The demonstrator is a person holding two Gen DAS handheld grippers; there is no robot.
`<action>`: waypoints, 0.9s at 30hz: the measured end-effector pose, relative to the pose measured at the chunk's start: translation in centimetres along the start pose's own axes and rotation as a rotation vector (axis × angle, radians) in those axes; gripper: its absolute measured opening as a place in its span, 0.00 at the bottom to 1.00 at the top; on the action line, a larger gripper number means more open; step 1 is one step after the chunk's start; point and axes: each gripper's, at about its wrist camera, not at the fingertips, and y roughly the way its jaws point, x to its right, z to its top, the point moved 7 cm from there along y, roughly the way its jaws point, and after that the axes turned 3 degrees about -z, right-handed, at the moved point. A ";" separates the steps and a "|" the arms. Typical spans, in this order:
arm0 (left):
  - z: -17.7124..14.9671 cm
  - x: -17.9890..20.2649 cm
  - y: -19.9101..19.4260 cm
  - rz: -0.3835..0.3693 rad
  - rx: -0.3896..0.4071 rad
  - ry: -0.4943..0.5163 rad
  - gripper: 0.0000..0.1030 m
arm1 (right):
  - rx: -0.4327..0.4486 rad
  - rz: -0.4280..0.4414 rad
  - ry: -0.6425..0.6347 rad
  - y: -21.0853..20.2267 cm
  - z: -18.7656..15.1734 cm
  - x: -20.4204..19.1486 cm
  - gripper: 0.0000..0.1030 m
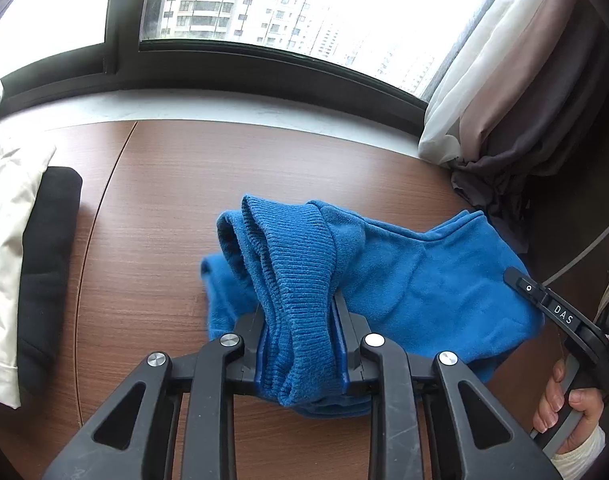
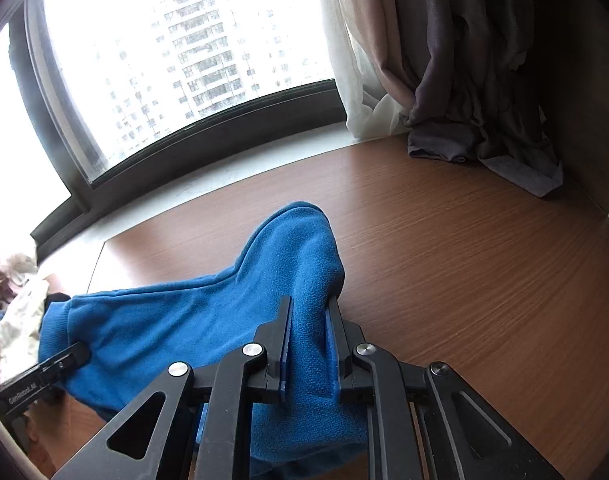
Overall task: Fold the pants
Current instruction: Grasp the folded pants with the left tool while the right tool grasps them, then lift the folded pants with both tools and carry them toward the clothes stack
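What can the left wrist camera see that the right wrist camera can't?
Only the left wrist view shows the pants' ribbed waistband bunched in the left tongs, a folded black garment beside white cloth, and the person's hand holding the right tongs. Only the right wrist view shows the right tongs clamped on smooth fleece. Both show the blue pants, wooden table, window and curtains.

White capital letters "DAS" stand on the black plastic finger of the right gripper point(image 1: 522, 285), seen at the right edge of the left wrist view. Small white lettering "GenRobot.AI" stands on the black plastic finger of the left gripper point(image 2: 78, 354), at the near left of the right wrist view.
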 end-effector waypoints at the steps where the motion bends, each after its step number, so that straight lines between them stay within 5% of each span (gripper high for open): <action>1: 0.2 0.1 -0.3 0.000 0.009 0.001 0.25 | 0.006 0.001 0.000 -0.2 0.1 -0.1 0.15; 6: 0.6 -0.1 -1.1 -0.005 0.027 0.001 0.25 | 0.042 0.017 -0.010 -1.5 0.7 -0.6 0.15; 18: -2.9 -1.9 0.8 0.003 -0.089 -0.042 0.25 | -0.004 -0.022 -0.043 -0.7 -1.2 -0.6 0.15; 27: -4.0 -3.0 2.2 0.106 -0.135 0.004 0.55 | -0.060 -0.061 -0.056 0.9 -3.0 0.2 0.15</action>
